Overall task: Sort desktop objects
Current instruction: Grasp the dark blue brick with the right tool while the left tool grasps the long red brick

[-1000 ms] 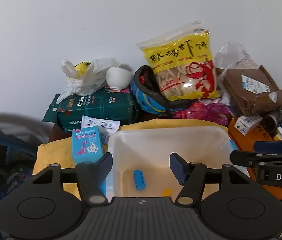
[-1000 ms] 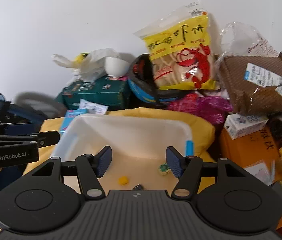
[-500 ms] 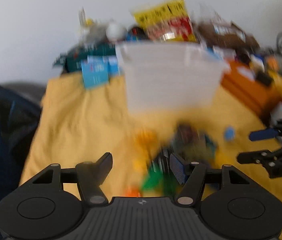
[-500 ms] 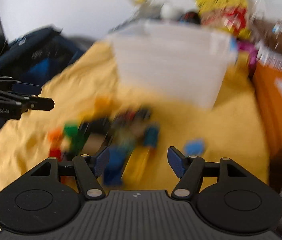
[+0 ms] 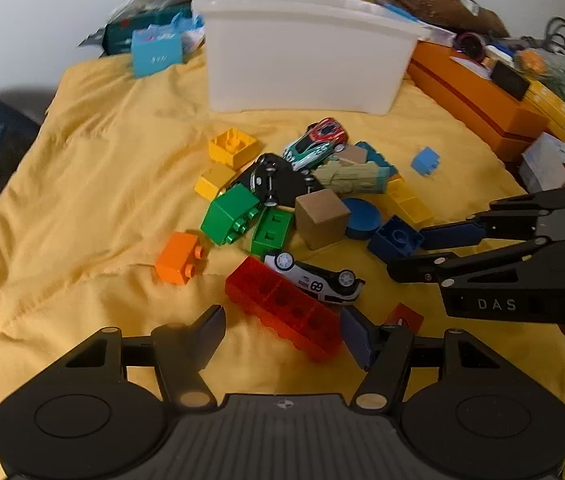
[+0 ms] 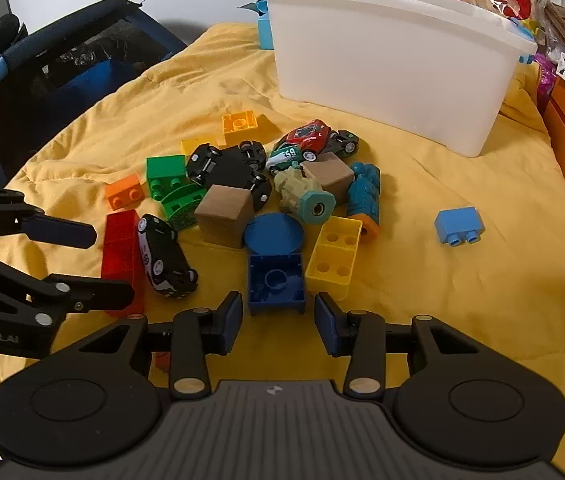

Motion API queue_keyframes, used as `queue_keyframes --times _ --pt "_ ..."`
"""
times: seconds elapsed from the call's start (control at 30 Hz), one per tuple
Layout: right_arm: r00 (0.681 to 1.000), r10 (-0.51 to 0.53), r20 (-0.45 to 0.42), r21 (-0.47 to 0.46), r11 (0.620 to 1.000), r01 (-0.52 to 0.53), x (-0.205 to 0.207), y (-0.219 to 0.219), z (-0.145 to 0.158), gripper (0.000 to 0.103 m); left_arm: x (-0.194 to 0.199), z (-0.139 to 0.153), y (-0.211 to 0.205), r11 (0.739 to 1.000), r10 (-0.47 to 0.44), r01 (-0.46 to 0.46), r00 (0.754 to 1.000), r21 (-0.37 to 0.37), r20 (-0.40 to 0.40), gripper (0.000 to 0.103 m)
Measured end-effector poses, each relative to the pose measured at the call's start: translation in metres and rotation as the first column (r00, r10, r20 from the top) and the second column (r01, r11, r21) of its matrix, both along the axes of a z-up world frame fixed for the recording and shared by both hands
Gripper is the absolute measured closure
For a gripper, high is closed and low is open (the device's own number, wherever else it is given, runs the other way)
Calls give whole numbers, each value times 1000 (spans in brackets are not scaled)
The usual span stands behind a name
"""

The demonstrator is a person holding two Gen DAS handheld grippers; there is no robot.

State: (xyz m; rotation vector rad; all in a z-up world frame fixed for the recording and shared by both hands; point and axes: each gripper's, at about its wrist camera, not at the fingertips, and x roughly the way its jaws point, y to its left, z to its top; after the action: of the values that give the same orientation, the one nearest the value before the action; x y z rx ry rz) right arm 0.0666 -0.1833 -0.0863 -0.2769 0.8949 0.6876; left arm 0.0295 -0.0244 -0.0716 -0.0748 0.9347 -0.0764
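A pile of toys lies on a yellow cloth [image 5: 90,184] in front of a white plastic bin [image 5: 302,52] [image 6: 394,60]. My left gripper [image 5: 282,334] is open, its fingers on either side of a long red brick [image 5: 282,308] beside a white toy car [image 5: 318,282]. My right gripper [image 6: 278,322] is open just short of a dark blue brick [image 6: 276,282], which lies upside down. In the heap are green bricks [image 5: 230,212], an orange brick [image 5: 178,258], a black car [image 6: 226,168], brown cubes [image 6: 224,214] and a red racing car [image 6: 306,136].
A light blue brick [image 6: 458,226] lies alone on the right. Orange boxes [image 5: 478,100] line the right side. Snack bags and clutter sit behind the bin. A dark blue bag [image 6: 42,64] rests off the cloth's left edge.
Both grippers have swung down from over the bin to the toy pile on the cloth. They now sit low, close to the red brick and the dark blue brick.
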Motion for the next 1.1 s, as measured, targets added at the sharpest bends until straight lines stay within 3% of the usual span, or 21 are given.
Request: queue_keyframes --times 0.2,0.3,0.43,0.6,0.63,0.7,0.83,0.93,1.0,1.03,1.1 --pt "1000 6 6 -14 1000 -6 6 8 -4 59 12 -7 -5 999 31 -32 999 -18 -21 35" --pt "1000 29 1 -17 999 -29 6 8 -3 69 15 -7 -8 999 29 -29 999 -16 -22 37" --pt "1000 22 -6 12 1000 -22 5 -1 2 69 12 -5 -6 1000 3 -3 1000 -10 -2 48" --pt "1000 -13 -16 52 999 14 6 -18 8 69 6 0 -1 1000 2 -2 1000 -8 23 52" --pt "1000 -17 -20 51 999 18 7 -20 8 69 6 0 1 1000 -1 2 1000 -10 18 59" --pt "999 -25 -31 53 998 26 7 -22 7 68 3 1 0 1000 -8 7 1000 19 15 59" --pt "999 -27 -35 53 998 29 8 -21 7 68 4 -6 -2 1000 -10 10 999 9 -30 43" --pt "1000 -7 -26 46 999 9 7 -17 8 68 7 -8 -2 1000 11 -11 999 -12 -37 43" --pt "1000 7 -18 40 999 -6 6 -14 9 68 9 -8 -2 1000 0 -1 1000 -19 -30 54" --pt "1000 14 -13 39 999 -13 6 -13 10 68 10 -7 -3 1000 -14 14 1000 -11 -25 65" --pt "1000 22 -8 51 998 -21 5 -13 13 69 10 -3 -4 999 -30 30 999 11 -14 73"
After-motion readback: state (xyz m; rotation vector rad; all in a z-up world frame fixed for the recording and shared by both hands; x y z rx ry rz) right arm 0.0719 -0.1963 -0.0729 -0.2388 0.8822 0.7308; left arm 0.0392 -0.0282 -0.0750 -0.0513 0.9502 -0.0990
